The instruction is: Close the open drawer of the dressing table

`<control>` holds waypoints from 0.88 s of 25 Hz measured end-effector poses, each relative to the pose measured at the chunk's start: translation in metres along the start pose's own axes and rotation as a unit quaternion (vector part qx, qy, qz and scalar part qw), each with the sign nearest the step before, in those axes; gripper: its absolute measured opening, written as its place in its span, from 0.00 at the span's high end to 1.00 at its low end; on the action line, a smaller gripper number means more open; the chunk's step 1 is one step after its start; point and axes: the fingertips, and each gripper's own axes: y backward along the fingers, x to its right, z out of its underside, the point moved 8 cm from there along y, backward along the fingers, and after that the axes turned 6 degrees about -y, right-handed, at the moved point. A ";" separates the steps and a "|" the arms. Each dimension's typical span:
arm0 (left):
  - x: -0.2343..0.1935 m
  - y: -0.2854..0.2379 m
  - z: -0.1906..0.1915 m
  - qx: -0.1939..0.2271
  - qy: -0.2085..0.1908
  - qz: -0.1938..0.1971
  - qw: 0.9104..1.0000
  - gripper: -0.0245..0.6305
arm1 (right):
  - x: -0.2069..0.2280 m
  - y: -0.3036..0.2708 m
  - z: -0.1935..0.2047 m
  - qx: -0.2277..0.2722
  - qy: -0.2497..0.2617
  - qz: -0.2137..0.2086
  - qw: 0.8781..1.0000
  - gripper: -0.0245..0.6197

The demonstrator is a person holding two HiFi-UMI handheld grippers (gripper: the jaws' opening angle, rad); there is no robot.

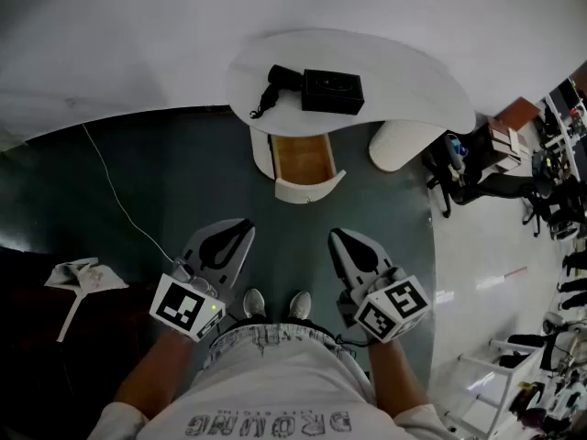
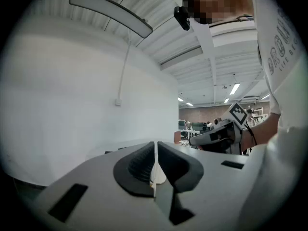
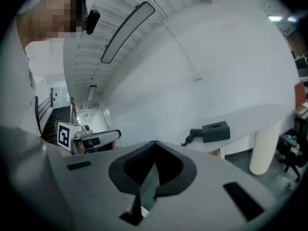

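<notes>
I judge the task not yet begun: the drawer [image 1: 303, 159] stands pulled out under the dressing table [image 1: 404, 104], upper centre of the head view, well apart from both grippers. The left gripper [image 1: 237, 234], lower left, has its jaws closed and empty. The right gripper [image 1: 344, 243], lower right, is the same.

Left gripper [image 1: 242, 230]: jaws closed together, nothing between them, held level.
Right gripper [image 1: 339, 238]: jaws closed together, empty, tipped slightly downward.
Pair: side by side, apart, pointing forward.
</notes>
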 end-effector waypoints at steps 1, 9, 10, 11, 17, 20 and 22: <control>0.002 -0.001 0.000 0.000 -0.001 0.000 1.000 0.90 | 0.001 0.001 0.000 0.001 0.000 -0.001 1.000 0.95; 0.014 -0.011 -0.007 0.003 -0.010 -0.002 1.000 0.90 | 0.011 0.009 -0.005 0.002 0.006 -0.002 1.000 0.95; 0.015 -0.012 -0.007 0.003 -0.010 -0.002 1.000 0.90 | 0.012 0.010 -0.005 0.002 0.004 -0.002 1.000 0.95; 0.016 -0.013 -0.008 0.003 -0.010 -0.002 1.000 0.90 | 0.012 0.011 -0.006 0.002 0.002 -0.003 1.000 0.95; 0.025 -0.015 -0.007 0.000 -0.010 -0.001 1.000 0.90 | 0.017 0.018 -0.003 0.001 -0.004 -0.003 1.000 0.95; 0.027 -0.014 -0.008 -0.001 -0.010 -0.002 1.000 0.90 | 0.016 0.020 -0.002 0.002 -0.005 -0.005 1.000 0.95; 0.029 -0.014 -0.007 -0.001 -0.011 -0.002 1.000 0.90 | 0.015 0.020 -0.001 0.002 -0.005 -0.006 1.000 0.95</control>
